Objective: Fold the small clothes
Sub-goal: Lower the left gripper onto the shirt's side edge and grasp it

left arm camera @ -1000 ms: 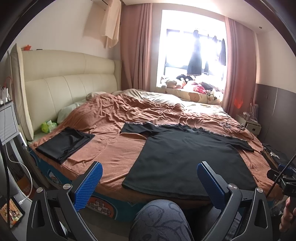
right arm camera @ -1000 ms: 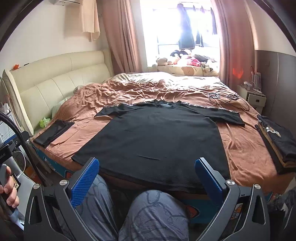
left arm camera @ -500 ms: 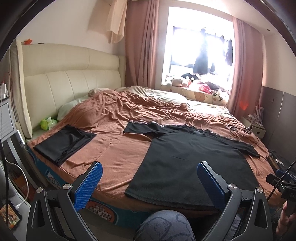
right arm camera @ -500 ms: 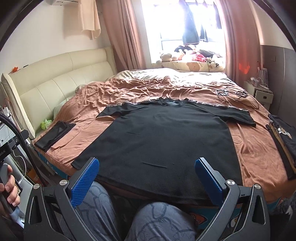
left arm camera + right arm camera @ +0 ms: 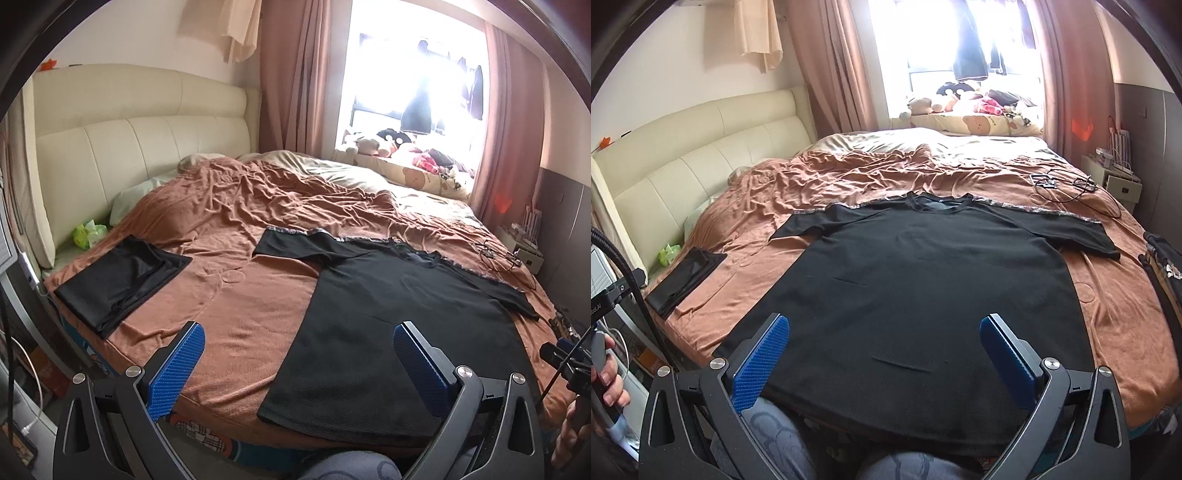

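Room: a bedroom with a cream padded headboard (image 5: 140, 147), pink curtains and a bright window; the work surface is a bed under a rumpled brown blanket (image 5: 236, 295).
Left gripper: the left gripper (image 5: 295, 362) hovers above the near bed edge with its 2 blue pads spread wide and nothing between them; it looks over bare blanket and the shirt's left hem corner.
Right gripper: the right gripper (image 5: 882, 354) is likewise spread and empty, centred over the lower hem, above the fabric and not touching it.
Task item: a black T-shirt (image 5: 923, 280) lies flat with the collar toward the window, both sleeves out to the sides and the hem overhanging the near edge by the person's knees (image 5: 905, 465).
Other clothes: 1 folded black garment (image 5: 122, 273) sits on the left near the headboard; a dark stack (image 5: 1163, 273) rests at the right edge.
Step in hand: judging by the flat, unfolded shirt, this is the approach to the 1st fold.
Doing it well: each gripper should probably pinch 1 side, at shoulder and hem, taking both fabric layers but not the blanket below, then carry the edge over evenly so the sleeve tucks in without creasing.
Risk: cables (image 5: 1067, 184) lie beyond the right sleeve, well apart from the fold path.
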`<action>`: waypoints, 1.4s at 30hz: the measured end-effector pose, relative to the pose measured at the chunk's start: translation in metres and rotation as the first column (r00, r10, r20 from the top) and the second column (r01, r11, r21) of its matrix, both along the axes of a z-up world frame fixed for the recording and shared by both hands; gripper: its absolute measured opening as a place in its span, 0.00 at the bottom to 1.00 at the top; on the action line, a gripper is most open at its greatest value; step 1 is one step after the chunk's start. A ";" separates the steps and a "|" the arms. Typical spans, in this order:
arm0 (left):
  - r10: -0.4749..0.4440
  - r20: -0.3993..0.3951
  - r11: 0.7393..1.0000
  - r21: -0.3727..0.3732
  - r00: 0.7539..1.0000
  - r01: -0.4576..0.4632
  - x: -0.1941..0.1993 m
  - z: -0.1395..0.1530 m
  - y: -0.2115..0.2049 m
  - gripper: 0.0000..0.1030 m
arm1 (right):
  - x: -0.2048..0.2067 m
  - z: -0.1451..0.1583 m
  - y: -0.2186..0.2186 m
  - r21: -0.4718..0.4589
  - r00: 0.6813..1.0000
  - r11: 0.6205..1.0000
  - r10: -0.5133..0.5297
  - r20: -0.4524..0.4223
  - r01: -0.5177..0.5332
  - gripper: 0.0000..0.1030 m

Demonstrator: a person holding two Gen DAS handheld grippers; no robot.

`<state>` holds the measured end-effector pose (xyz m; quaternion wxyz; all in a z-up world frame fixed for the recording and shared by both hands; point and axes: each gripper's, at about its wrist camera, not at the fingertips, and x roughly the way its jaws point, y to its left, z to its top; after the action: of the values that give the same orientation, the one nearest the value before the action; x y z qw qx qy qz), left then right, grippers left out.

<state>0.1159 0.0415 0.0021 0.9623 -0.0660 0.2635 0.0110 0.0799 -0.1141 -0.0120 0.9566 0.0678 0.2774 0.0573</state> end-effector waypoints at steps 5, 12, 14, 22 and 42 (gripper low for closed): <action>0.015 -0.006 1.000 -0.023 1.000 -0.015 0.030 -0.005 0.007 1.00 | 0.027 -0.004 0.004 0.007 1.000 1.000 -0.005 0.004 0.005 1.00; -0.005 -0.107 1.000 0.015 0.994 0.007 0.091 -0.009 0.009 1.00 | 0.073 -0.006 0.011 -0.014 1.000 1.000 -0.002 -0.021 0.002 1.00; 0.011 -0.111 0.999 0.038 0.994 -0.007 0.106 -0.008 0.009 1.00 | 0.086 -0.005 0.011 -0.006 1.000 1.000 0.001 -0.030 -0.001 1.00; -0.053 -0.112 0.999 -0.001 0.992 0.053 0.163 -0.005 0.018 1.00 | 0.141 -0.002 0.009 0.016 0.999 0.999 0.034 -0.041 -0.033 1.00; -0.055 -0.182 0.998 -0.020 0.982 0.052 0.335 -0.041 0.084 0.83 | 0.291 -0.017 0.026 0.034 0.988 0.992 0.127 -0.089 -0.124 1.00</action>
<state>0.4505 0.1259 -0.0389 0.9335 -0.0648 0.3524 -0.0107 0.3704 -0.0882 -0.0294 0.9365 0.0664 0.3235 0.1181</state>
